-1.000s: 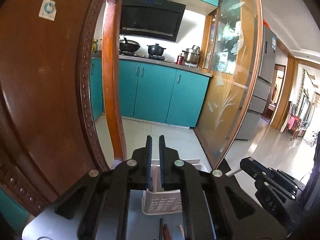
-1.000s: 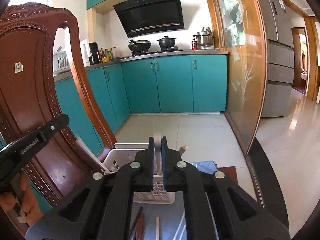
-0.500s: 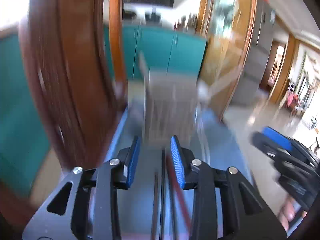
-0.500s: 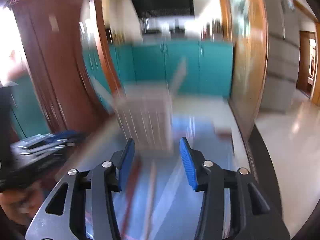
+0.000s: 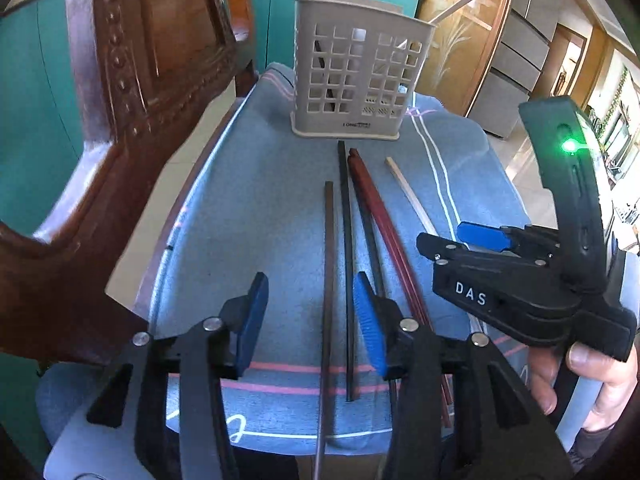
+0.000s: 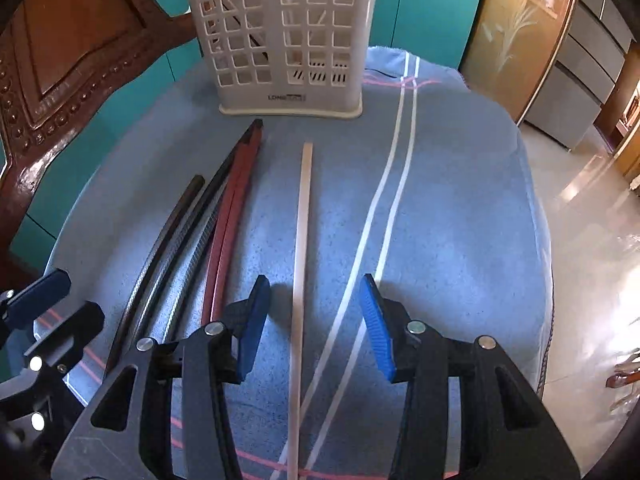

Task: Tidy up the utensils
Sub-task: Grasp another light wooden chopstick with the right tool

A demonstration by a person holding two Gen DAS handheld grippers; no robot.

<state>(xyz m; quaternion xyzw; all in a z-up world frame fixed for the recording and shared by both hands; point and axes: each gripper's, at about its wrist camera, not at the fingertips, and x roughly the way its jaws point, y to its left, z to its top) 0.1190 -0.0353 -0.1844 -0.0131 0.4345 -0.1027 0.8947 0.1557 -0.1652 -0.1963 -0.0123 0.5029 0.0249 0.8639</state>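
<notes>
- The left gripper (image 5: 310,322) points steeply down over the near part of a blue towel (image 5: 260,200). Its blue-padded jaws stand spread, having just been opening. A dark brown chopstick (image 5: 328,280) and a black chopstick (image 5: 347,260) run up between the pads, which press on neither.
- The right gripper (image 6: 316,322) hangs just to the right of it, tilted down the same way. Its jaws have just been closing a little but are apart. A pale wooden chopstick (image 6: 301,260) lies between the pads, untouched.
- In the left wrist view a hand (image 5: 588,384) at the right edge grips the right gripper's black handle.
- All the loose chopsticks lie flat on the towel with their long axes running near to far, their far ends towards the holder. From left to right: dark brown, black, a red pair (image 6: 230,220) lying side by side, then the pale one, set a little apart.
- White stripes (image 6: 394,168) cross the towel to the right of the pale chopstick.
- At the far end of the towel a white slotted utensil holder (image 6: 280,40) stands upright, with a few sticks leaning inside it.
- A carved wooden chair back (image 5: 132,80) rises along the left, close to the towel's edge.
- Beyond are teal cabinets (image 6: 432,4) and a tiled floor on the right.
</notes>
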